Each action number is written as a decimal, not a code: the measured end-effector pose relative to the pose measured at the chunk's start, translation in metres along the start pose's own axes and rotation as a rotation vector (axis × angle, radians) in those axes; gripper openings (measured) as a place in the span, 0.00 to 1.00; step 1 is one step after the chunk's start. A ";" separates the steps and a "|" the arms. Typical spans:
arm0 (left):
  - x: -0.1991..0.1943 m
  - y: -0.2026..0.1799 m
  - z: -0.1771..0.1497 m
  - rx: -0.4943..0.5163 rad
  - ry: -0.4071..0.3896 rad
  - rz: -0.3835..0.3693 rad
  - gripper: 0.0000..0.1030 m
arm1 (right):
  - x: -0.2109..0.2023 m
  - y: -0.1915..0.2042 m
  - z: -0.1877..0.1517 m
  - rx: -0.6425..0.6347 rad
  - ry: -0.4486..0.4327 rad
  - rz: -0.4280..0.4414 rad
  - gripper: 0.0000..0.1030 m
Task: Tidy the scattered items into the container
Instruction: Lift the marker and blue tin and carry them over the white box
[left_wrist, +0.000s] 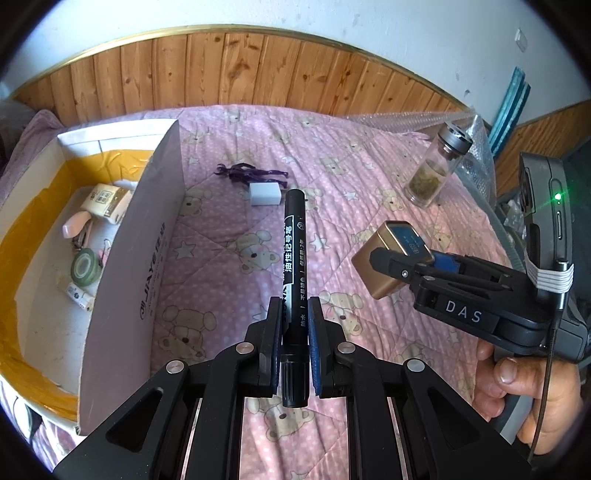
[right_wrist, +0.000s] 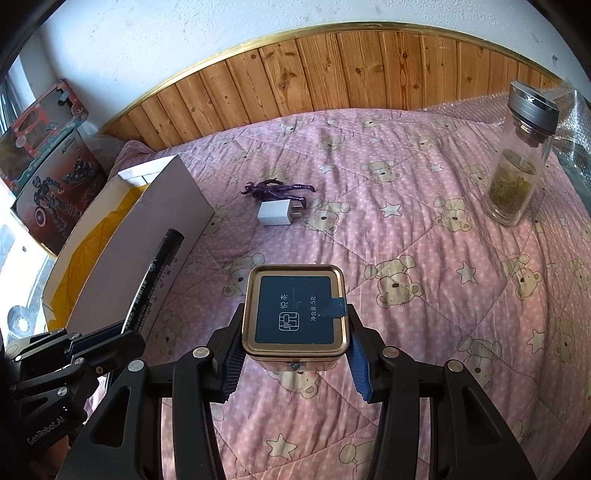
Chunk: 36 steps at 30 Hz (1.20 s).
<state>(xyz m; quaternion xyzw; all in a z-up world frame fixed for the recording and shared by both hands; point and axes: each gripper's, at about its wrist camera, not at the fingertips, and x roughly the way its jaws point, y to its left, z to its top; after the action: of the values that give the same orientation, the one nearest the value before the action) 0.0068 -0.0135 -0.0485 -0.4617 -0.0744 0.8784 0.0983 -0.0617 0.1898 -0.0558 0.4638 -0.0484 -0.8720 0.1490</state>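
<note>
My left gripper is shut on a black marker pen, which sticks up and forward above the pink quilt, just right of the open cardboard box. My right gripper is shut on a small gold tin with a dark blue lid, held above the quilt. That tin and the right gripper also show at the right of the left wrist view. On the quilt beyond lie a white charger plug and a purple toy figure. The box holds a tissue pack, a tape roll and other small items.
A glass bottle with tea leaves stands upright at the far right of the bed. Wooden wall panelling runs behind the bed. A toy box stands at the far left. A hand grips the right tool's handle.
</note>
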 end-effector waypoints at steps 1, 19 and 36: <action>-0.001 0.001 -0.001 -0.001 -0.002 0.001 0.12 | -0.001 0.001 -0.001 -0.002 -0.001 0.000 0.48; -0.025 0.019 -0.011 -0.032 -0.036 0.015 0.12 | -0.011 0.044 -0.007 -0.056 -0.019 0.030 0.48; -0.043 0.042 -0.011 -0.070 -0.072 0.009 0.12 | -0.007 0.087 -0.005 -0.115 -0.027 0.069 0.48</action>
<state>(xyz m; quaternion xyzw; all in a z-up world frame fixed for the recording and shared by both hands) 0.0353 -0.0645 -0.0302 -0.4335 -0.1067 0.8916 0.0755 -0.0348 0.1100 -0.0338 0.4408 -0.0159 -0.8738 0.2048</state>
